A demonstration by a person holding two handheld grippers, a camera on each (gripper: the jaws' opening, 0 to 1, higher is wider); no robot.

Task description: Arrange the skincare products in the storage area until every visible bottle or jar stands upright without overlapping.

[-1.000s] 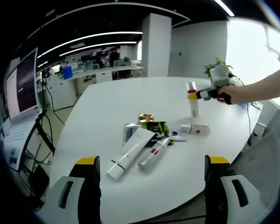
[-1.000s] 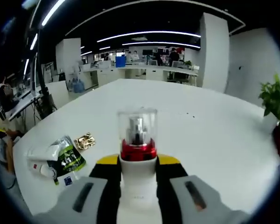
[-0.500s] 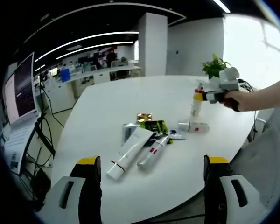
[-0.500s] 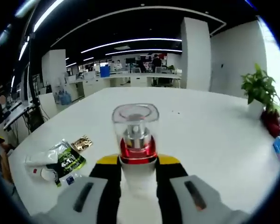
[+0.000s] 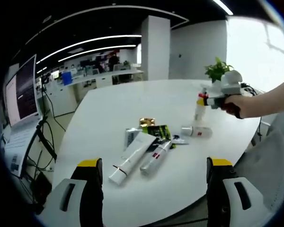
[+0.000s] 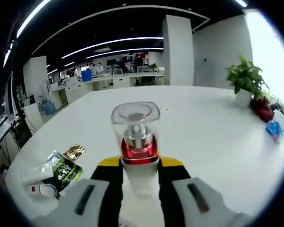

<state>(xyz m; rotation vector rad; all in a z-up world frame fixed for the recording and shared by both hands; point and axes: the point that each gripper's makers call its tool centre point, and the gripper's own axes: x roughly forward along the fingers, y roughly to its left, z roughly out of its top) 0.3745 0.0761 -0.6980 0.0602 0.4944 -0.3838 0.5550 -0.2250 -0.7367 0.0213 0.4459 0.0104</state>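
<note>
Little is judged done: a pump bottle (image 6: 135,142) is pinched upright by the right gripper (image 6: 138,177), while tubes (image 5: 132,157) lie heaped at the desk (image 5: 109,109) centre, twelve o'clock of the spread, empty left gripper (image 5: 151,184).

— what colours do we have on the pump bottle (image 6: 135,142)?
— we see a white body, a red collar, a clear cap over a silver pump. the right gripper (image 6: 138,182) on it has yellow-tipped black jaws and grey housings.
— and on the white table (image 5: 132,101)?
— we count a white tube (image 5: 131,156) with a dark red band, a silvery tube (image 5: 155,155) with a red mark, a green-and-black sachet (image 5: 157,131), a gold packet (image 5: 147,122) and a white bottle (image 5: 197,131) with a red band.
</note>
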